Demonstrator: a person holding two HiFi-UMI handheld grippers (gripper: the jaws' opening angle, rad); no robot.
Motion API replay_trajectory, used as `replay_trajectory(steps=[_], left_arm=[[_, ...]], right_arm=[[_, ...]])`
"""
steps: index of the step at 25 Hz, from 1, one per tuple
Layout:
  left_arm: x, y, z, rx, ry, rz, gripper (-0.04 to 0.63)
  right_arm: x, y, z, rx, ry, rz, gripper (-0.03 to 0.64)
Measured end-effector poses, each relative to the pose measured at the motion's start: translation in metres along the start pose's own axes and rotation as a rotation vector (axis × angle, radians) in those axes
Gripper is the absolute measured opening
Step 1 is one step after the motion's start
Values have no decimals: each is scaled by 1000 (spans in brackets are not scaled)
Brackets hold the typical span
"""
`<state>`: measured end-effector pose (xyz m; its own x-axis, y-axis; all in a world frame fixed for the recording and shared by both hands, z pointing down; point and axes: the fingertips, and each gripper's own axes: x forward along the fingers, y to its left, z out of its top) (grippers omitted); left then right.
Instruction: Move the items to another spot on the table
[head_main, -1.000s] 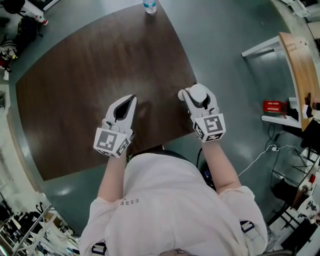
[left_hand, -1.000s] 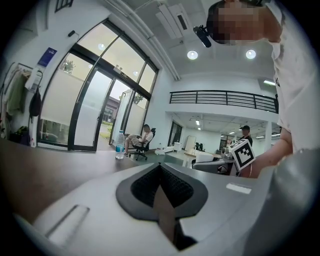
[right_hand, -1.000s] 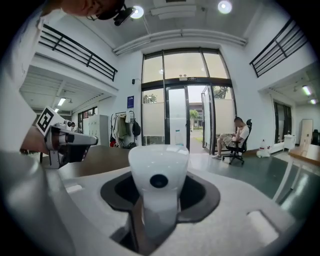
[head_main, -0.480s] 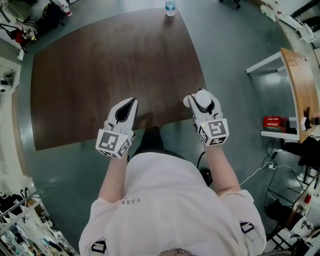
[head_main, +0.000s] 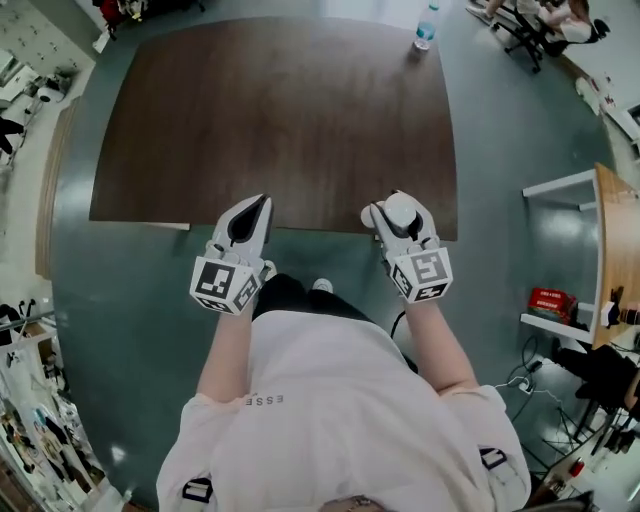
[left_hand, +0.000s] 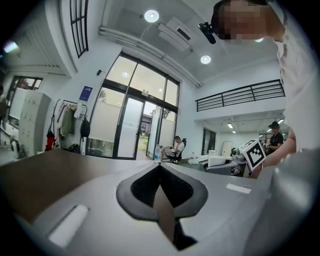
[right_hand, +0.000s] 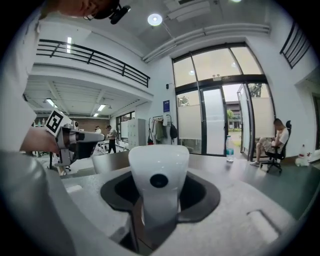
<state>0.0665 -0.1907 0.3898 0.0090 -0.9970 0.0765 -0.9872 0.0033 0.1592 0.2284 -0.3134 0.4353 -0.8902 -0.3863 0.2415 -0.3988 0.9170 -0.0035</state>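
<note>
Both grippers were held out side by side at the near edge of the dark brown table (head_main: 280, 110), with the person's white sleeves behind them. The left gripper (head_main: 263, 201) had its jaws closed together, the dark pads meeting along one seam and nothing between them; its tip reached just over the table's near edge. The right gripper (head_main: 397, 207) had its jaws clamped on a white rounded object (head_main: 401, 211) bearing a small dark dot on its face; we could not tell what the object was. It stood upright between the pads, held over the near edge towards the table's right corner. A clear water bottle (head_main: 426, 27) stood upright at the far right corner, well apart from both grippers. Beyond it, on the floor at far right, a person sat on an office chair (head_main: 545, 22). To the right, a red box (head_main: 551, 303) lay on a white shelf.
</note>
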Motion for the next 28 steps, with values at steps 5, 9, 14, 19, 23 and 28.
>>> replay_trajectory(steps=[5, 9, 14, 19, 23, 28], left_arm=[[-51, 49, 3, -4, -30, 141, 14], [-103, 98, 8, -17, -58, 255, 14], [-181, 176, 16, -27, -79, 356, 14], [-251, 256, 27, -31, -94, 414, 14], [-293, 309, 38, -18, -96, 435, 14], [-338, 360, 47, -11, -94, 473, 14]], right_arm=[[44, 54, 10, -38, 16, 139, 178], [82, 105, 22, -80, 21, 229, 177], [139, 190, 37, -115, 25, 302, 178], [193, 281, 51, -120, 20, 351, 178], [235, 342, 64, -123, 10, 380, 178], [283, 411, 80, -126, -1, 435, 178]])
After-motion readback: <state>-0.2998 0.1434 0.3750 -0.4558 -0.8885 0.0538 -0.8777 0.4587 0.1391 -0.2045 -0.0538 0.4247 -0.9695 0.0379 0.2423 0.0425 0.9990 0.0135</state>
